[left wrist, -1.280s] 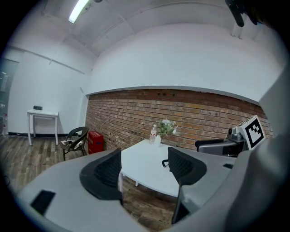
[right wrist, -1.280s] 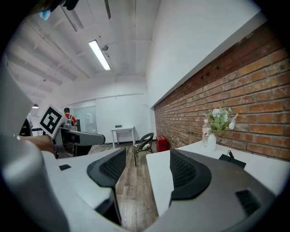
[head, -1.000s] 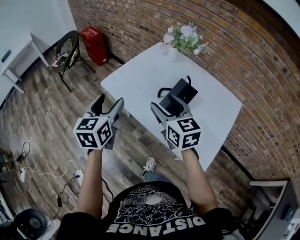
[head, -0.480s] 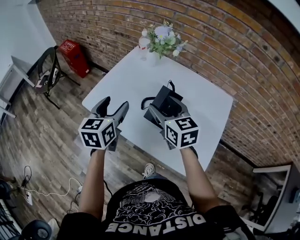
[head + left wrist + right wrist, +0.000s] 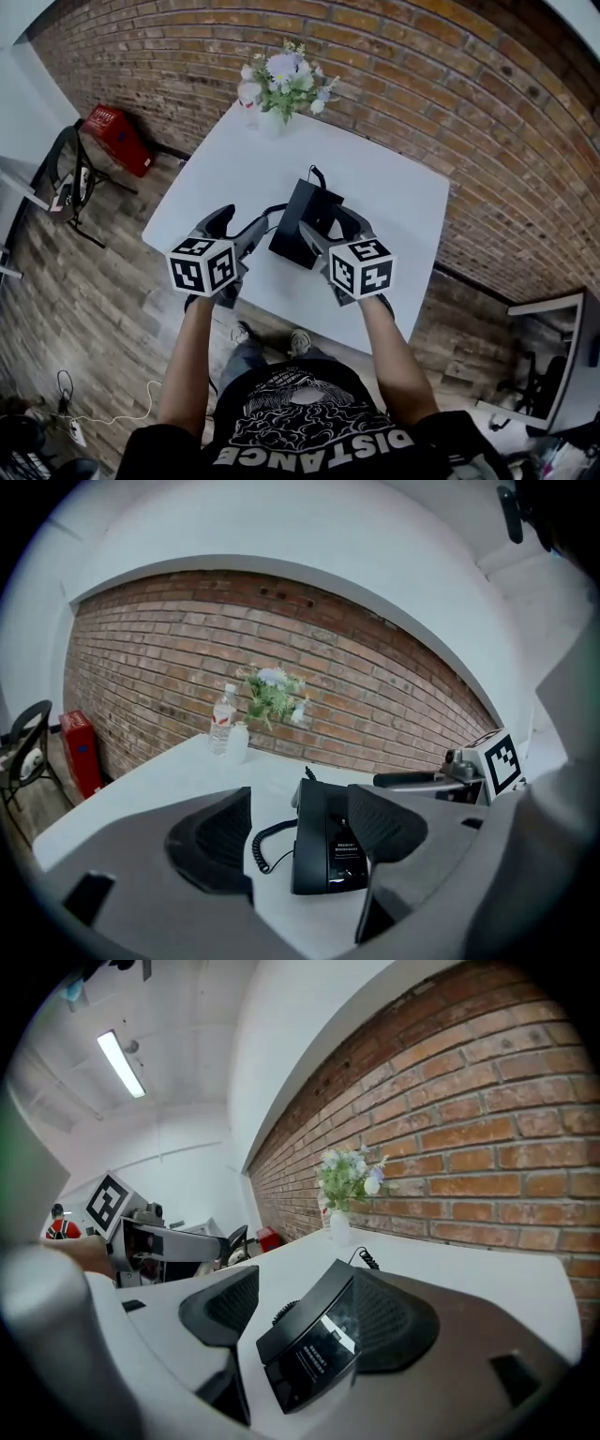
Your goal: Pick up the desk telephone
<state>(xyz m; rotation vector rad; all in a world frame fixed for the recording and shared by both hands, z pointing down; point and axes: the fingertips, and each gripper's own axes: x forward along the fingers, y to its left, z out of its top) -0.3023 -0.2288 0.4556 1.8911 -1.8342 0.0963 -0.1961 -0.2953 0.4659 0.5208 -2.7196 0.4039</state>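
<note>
Left hand-held gripper (image 5: 239, 223) and right hand-held gripper (image 5: 331, 225), jaws spread, have reached the telephone (image 5: 298, 212)

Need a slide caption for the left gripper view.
Open left gripper faces the black desk telephone on a white table, flowers and brick wall behind.

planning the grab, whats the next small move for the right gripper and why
Probably close the right gripper on the desk telephone, easing forward slightly first if the bite looks shallow. Its jaws stand apart and the phone's near edge appears to sit between them, close to one pad. The phone lies flat on the table. The left gripper is open, off to its left.
</note>
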